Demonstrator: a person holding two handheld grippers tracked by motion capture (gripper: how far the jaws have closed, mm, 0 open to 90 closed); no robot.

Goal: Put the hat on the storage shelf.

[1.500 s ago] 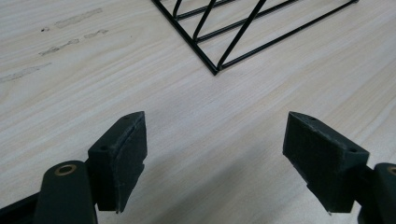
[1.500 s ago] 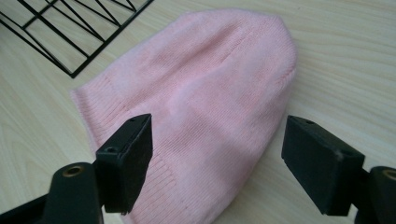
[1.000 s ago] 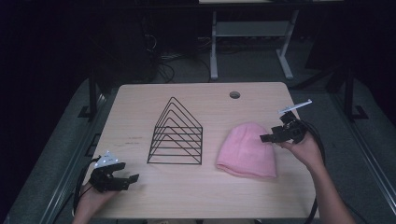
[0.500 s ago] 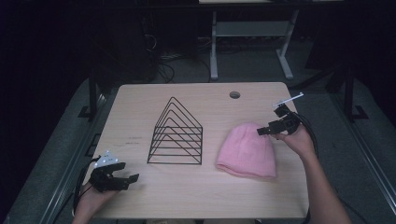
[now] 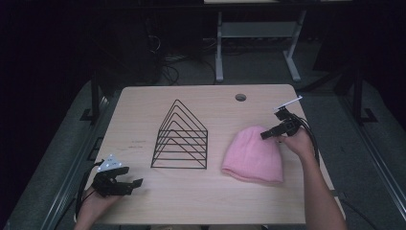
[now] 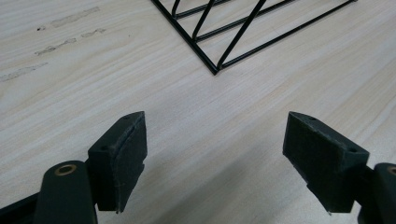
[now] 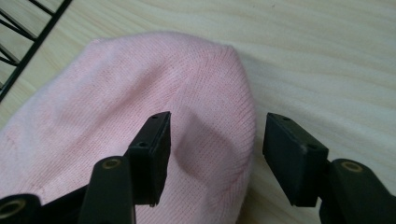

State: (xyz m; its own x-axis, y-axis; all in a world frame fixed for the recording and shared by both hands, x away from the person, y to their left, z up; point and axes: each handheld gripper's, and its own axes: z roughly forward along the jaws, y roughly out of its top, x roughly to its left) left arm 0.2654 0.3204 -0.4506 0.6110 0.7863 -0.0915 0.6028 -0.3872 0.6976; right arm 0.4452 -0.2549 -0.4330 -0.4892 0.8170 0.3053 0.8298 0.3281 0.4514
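Nearest the person, the left gripper [image 5: 125,183] rests low at the near left corner of the wooden table [image 5: 201,201], its jaws spread wide with nothing but bare tabletop between them. Ahead of those jaws and a little to their right stands a black wire file sorter [image 5: 181,139], its near corner close in front of the pads [image 6: 122,154] in the left gripper view. Farther along, on the other side of the sorter, the right gripper [image 5: 268,134] hangs over the crown end of a pink knit beanie [image 5: 253,153] lying flat on the table. Its jaws have just been closing and stand partly open, one pad [image 7: 156,149] pressing a dent into the knit, the other just off the beanie's edge over bare wood, so the cloth's rim lies between them, not yet pinched. Beyond that gripper a round cable hole [image 5: 240,97] sits near the far edge.
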